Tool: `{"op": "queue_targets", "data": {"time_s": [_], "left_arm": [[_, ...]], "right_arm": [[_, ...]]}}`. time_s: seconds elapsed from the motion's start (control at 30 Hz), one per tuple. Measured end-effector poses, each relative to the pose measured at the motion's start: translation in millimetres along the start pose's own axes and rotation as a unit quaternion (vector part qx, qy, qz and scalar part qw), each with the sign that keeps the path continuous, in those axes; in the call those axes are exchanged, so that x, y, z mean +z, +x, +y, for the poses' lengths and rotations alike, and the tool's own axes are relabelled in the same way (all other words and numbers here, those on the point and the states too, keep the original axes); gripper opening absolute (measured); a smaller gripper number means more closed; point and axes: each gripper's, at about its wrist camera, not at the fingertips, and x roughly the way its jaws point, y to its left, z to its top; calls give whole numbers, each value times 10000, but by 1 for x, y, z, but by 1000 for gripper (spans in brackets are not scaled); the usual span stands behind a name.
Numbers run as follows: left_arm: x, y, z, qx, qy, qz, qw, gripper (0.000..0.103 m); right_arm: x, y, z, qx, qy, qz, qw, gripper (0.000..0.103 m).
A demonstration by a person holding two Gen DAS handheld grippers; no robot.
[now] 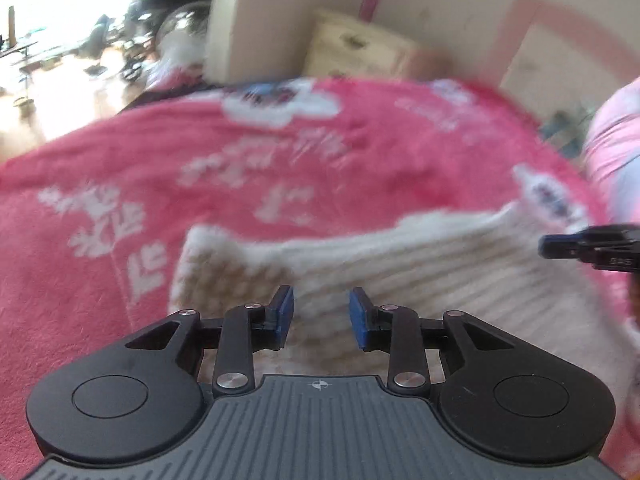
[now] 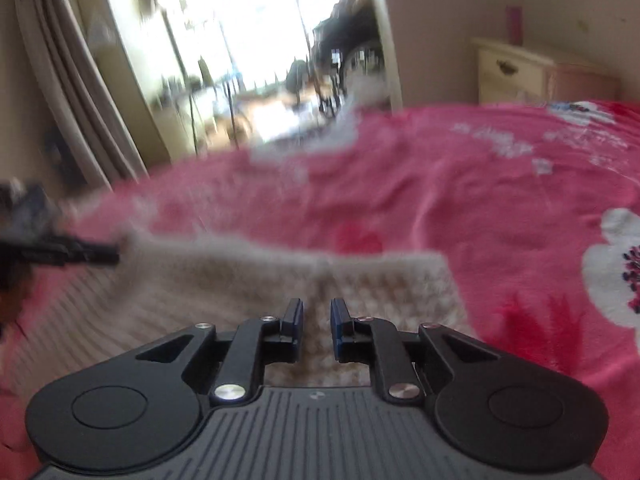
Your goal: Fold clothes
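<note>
Left wrist view: my left gripper [image 1: 321, 318] hovers with jaws apart, empty, over the knit [image 1: 380, 268] lying on the blanket [image 1: 120, 152]. My right gripper [image 2: 316, 330], jaws narrowly apart, holds nothing. Risk: pinching blanket along with knit, dragging both.

Ahead of the left tongs [image 1: 321, 316] the cream knit [image 1: 400, 264] lies flat, and the pink blanket [image 1: 200, 152] beyond it is bare. The right tongs [image 2: 316, 322] reach in from their right. A pink pillow [image 1: 612, 140] and a cream drawer chest [image 1: 360, 46] stand farther off.
</note>
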Motion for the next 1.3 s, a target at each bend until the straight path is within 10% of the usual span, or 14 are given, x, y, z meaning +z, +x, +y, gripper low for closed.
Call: {"op": "queue_targets", "data": {"time_s": [0.2,0.53,0.7,1.07,1.3], "left_arm": [[2,-16,28,-65,-832,-191,9963,31],[-52,-110,-34,-438,565,111,9974,32],[-102,-75,-28,214,857,594,9943,32],[-129,-106,-25,203,913,492,9944,32],[-139,-100,-18,165,774,346,9963,33]], "right_arm": [[-8,-7,-58,-582,1555,-57,9861,4],[-71,-142,23,219,180,-454,9986,11],[-128,-97,24,-579,-38,478,9972,5],[-140,-120,23,-1637,596,205,9845,7],[-158,-105,2,-1543,1513,11,9764,7]]}}
